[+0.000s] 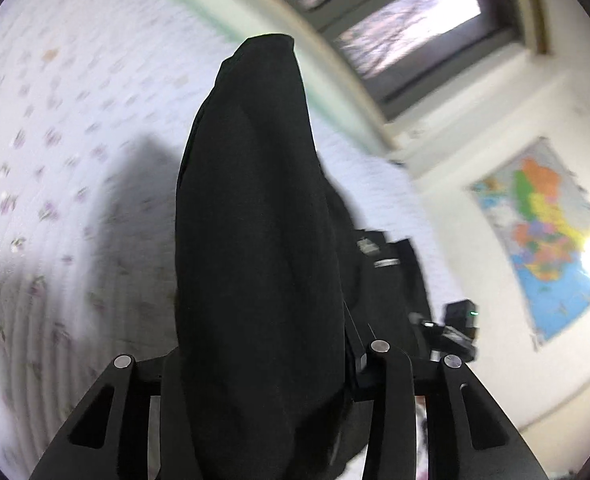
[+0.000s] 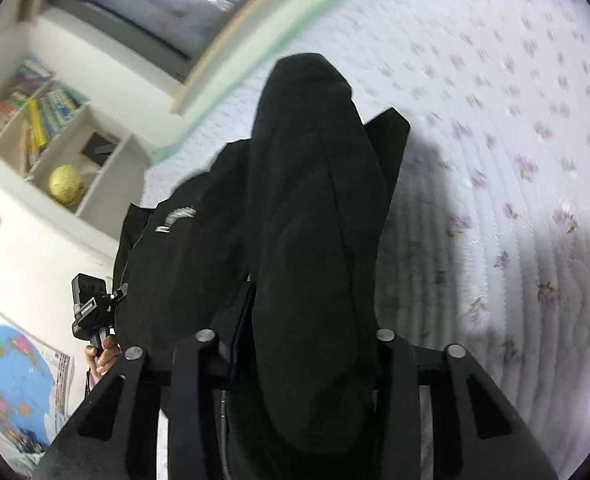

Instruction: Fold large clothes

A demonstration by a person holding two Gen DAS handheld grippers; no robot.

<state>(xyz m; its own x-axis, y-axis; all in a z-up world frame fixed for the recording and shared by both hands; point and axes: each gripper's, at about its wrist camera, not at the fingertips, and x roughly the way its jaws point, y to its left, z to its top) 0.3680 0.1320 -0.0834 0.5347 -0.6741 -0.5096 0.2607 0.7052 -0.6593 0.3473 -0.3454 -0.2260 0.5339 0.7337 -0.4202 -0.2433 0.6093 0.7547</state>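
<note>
**Black garment lifted between both hand-held grippers**

While the black garment (image 1: 255, 240) hangs bunched over the flowered quilt (image 1: 55, 140) of the bed, the left hand-held gripper (image 1: 263, 380) is clamped on a thick fold of it, the cloth filling the gap between the fingers and rising toward 12 o'clock. In the right wrist view, the right hand-held gripper (image 2: 295, 360) is likewise closed on the black garment (image 2: 311, 220), which drapes away toward 9 o'clock with a small pale label (image 2: 179, 214) showing. Its shadow falls on the quilt (image 2: 515, 160) at 3 o'clock. At 8 o'clock the other gripper's handle appears, held by a hand (image 2: 105, 354). A world map (image 1: 551, 236) hangs on the wall at 3 o'clock in the left wrist view; a bookshelf (image 2: 43, 120) with a yellow globe (image 2: 65, 183) sits at 10 o'clock in the right wrist view. Both views are blurred.
</note>
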